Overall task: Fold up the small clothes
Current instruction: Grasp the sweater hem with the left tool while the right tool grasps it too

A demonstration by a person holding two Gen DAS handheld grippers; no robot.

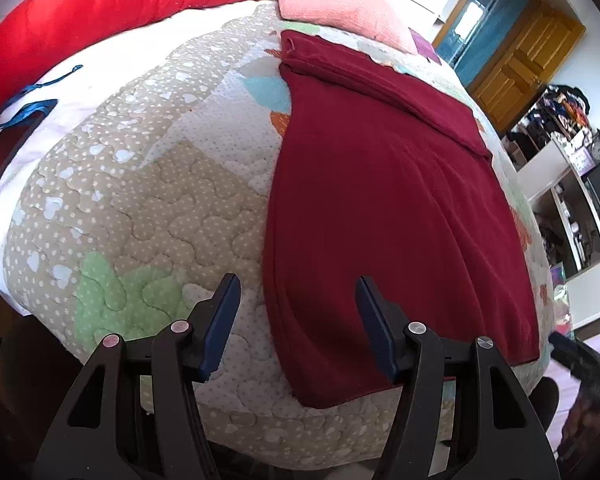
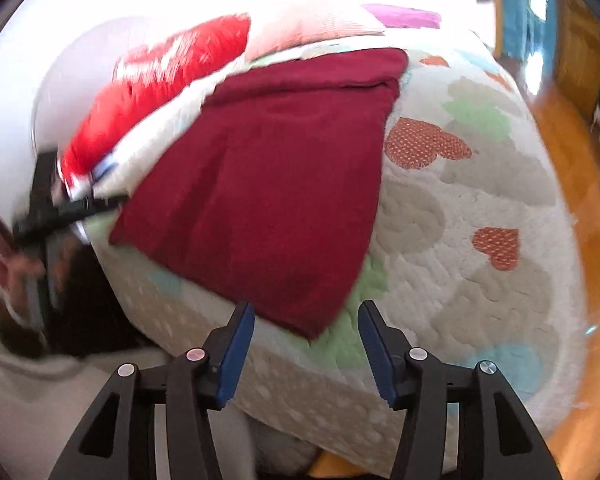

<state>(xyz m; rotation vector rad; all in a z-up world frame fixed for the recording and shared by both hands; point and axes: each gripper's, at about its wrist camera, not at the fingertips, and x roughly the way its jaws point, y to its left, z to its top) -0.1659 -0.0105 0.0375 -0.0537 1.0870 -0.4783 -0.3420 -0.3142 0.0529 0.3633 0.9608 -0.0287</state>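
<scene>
Maroon garment (image 1: 380, 184) under both open grippers, left (image 1: 298, 300), right (image 2: 306, 320); only left view shows phone (image 1: 8, 148).

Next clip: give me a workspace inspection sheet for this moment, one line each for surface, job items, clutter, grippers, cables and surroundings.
Surface: patchwork quilt with heart patches on a bed, no bare spot crowded.
Job's things: dark red garment lying flat, top edge folded over; near corner toward the bed edge.
Clutter: red quilted blanket, pink pillow, phone with blue lanyard at the far left.
Grippers: left gripper open, above the garment's left edge; right gripper open, above the near corner, view blurred.
Cables: nothing seen.
Surroundings: wooden door, cluttered shelves beside the bed.
</scene>
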